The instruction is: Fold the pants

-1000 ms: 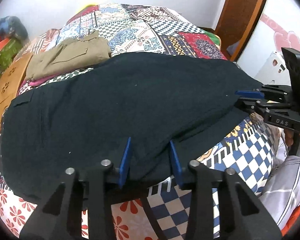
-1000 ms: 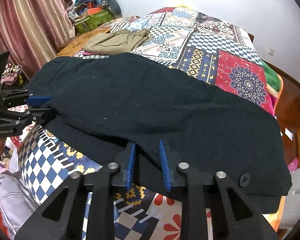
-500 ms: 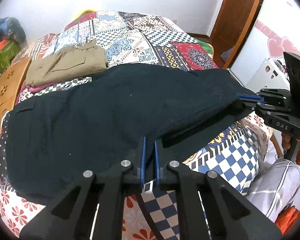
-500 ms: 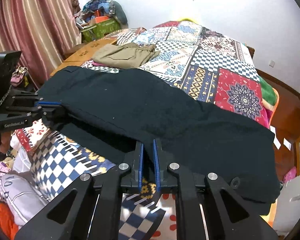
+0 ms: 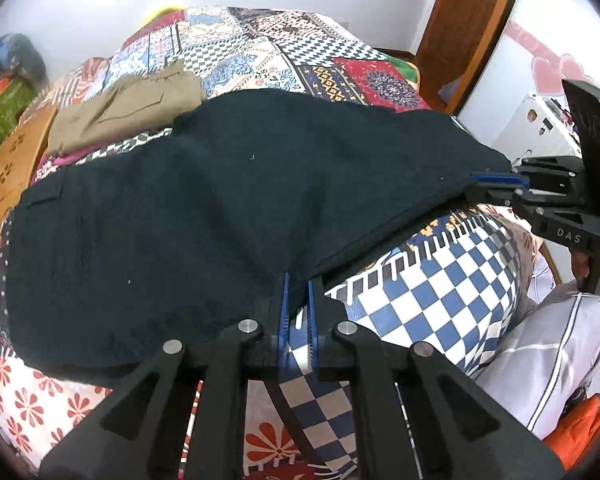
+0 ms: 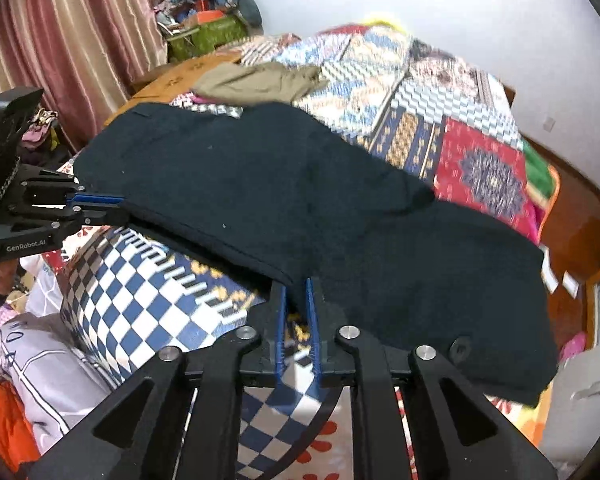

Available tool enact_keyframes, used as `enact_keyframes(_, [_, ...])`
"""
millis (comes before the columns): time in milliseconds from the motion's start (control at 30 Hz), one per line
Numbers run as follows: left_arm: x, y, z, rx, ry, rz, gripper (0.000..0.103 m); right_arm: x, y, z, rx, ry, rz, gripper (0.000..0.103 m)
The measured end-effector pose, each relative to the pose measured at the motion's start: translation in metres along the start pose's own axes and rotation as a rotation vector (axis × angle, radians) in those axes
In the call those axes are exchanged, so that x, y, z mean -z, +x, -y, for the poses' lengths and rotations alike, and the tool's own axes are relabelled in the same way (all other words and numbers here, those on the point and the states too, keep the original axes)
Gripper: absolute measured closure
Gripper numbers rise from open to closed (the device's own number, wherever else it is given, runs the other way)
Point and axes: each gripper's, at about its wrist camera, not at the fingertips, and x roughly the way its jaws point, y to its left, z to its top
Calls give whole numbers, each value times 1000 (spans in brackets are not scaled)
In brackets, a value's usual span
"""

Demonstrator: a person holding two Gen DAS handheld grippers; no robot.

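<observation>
Dark navy pants (image 5: 220, 208) lie spread across the patchwork bed, also seen in the right wrist view (image 6: 300, 200). My left gripper (image 5: 297, 284) is shut on the near edge of the pants and holds it lifted off the quilt. My right gripper (image 6: 296, 288) is shut on the same edge further along, also lifted. Each gripper shows in the other's view: the right one (image 5: 496, 179) at the far right, the left one (image 6: 100, 200) at the far left. The lifted edge stretches between them, folding over toward the far side.
Folded khaki pants (image 5: 124, 108) lie on the bed behind the dark pants. A wooden board (image 5: 8, 160) lies at the bed's left side. A blue-white checkered quilt (image 5: 440, 272) covers the near edge. A striped curtain (image 6: 60, 40) and a door frame (image 5: 476, 32) flank the bed.
Both grippers closed on the near edge of the pants, then lifted it and carried it away from the bed's edge, uncovering the checkered quilt underneath.
</observation>
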Motion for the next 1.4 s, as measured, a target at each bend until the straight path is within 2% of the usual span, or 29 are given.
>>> enact_keyframes(67, [-1, -4, -1, 5, -7, 6, 91, 3, -3, 4, -2, 19, -4, 88])
enact_keyframes(167, [-4, -15, -3, 29, -18, 23, 77, 8, -18, 12, 6, 46, 15, 80])
enact_keyframes(267, [-12, -32, -4, 0, -8, 71, 67, 14, -34, 25, 34, 74, 44, 72])
enact_keyframes(433, [-28, -43, -17, -24, -52, 122, 61, 30, -60, 61, 123, 170, 84, 72])
enact_keyframes(500, [-36, -41, -27, -61, -81, 132, 57, 36, -67, 77, 154, 223, 97, 72])
enact_keyframes(633, [-43, -24, -48, -139, -130, 114, 57, 57, -76, 115, 236, 359, 105, 71])
enact_keyframes(700, [-41, -10, -61, -180, -159, 81, 57, 68, -78, 131, 271, 423, 98, 71])
enact_keyframes(767, [-37, 3, -75, -191, -196, 50, 57, 77, -77, 142, 311, 464, 85, 71])
enact_keyframes(967, [-17, 37, -108, -196, -314, -34, 57, 94, -65, 159, 295, 580, 70, 71])
enact_keyframes(1033, [-12, 41, -112, -180, -340, -37, 57, 96, -62, 162, 294, 600, 71, 70])
enact_keyframes(1133, [-8, 42, -114, -170, -358, -30, 56, 91, -55, 166, 326, 597, 71, 60])
enact_keyframes(1200, [-7, 43, -115, -170, -363, -29, 55, 88, -52, 172, 336, 594, 78, 59])
enact_keyframes(1400, [-6, 44, -113, -179, -363, -26, 54, 88, -35, 189, 285, 641, 53, 59])
